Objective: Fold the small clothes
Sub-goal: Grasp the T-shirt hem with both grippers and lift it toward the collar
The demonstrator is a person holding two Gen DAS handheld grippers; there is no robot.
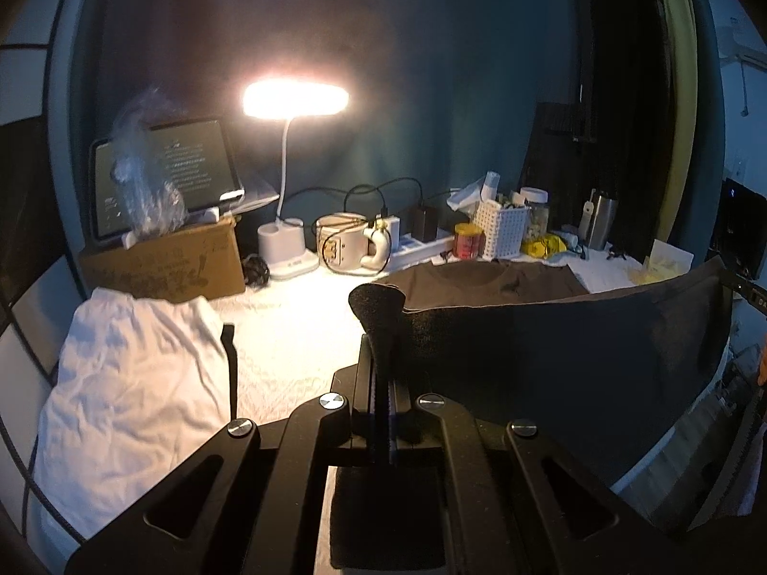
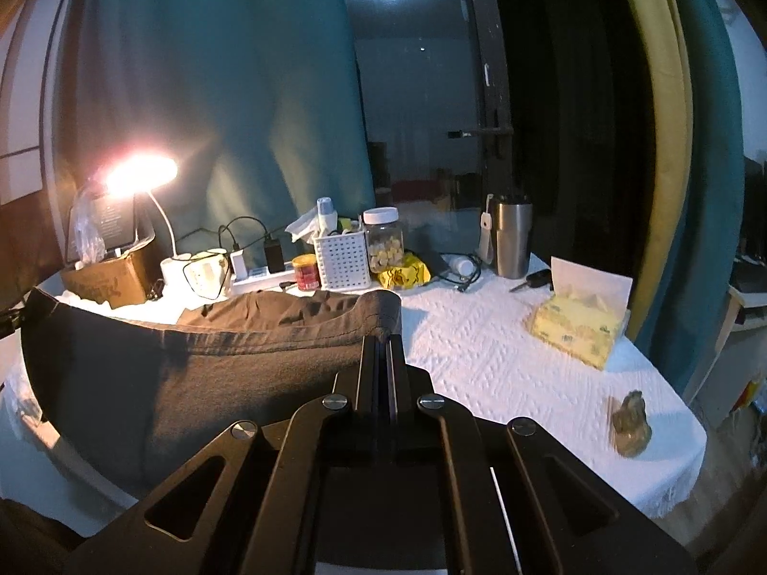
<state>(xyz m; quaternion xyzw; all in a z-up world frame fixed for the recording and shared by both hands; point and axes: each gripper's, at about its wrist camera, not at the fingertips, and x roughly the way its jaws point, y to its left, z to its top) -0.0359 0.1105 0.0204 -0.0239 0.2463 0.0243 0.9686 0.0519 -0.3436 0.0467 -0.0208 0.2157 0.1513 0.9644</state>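
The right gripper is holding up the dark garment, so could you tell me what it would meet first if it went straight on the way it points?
Most likely the white tablecloth, short of the yellow snack bag. The right gripper points slightly downward, clamped on the dark garment; depth is uncertain.

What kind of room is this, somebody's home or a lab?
Most likely a lived-in room at home, not a lab: a cluttered table with a lit desk lamp, a jar of snacks, a tissue box, and teal curtains behind.
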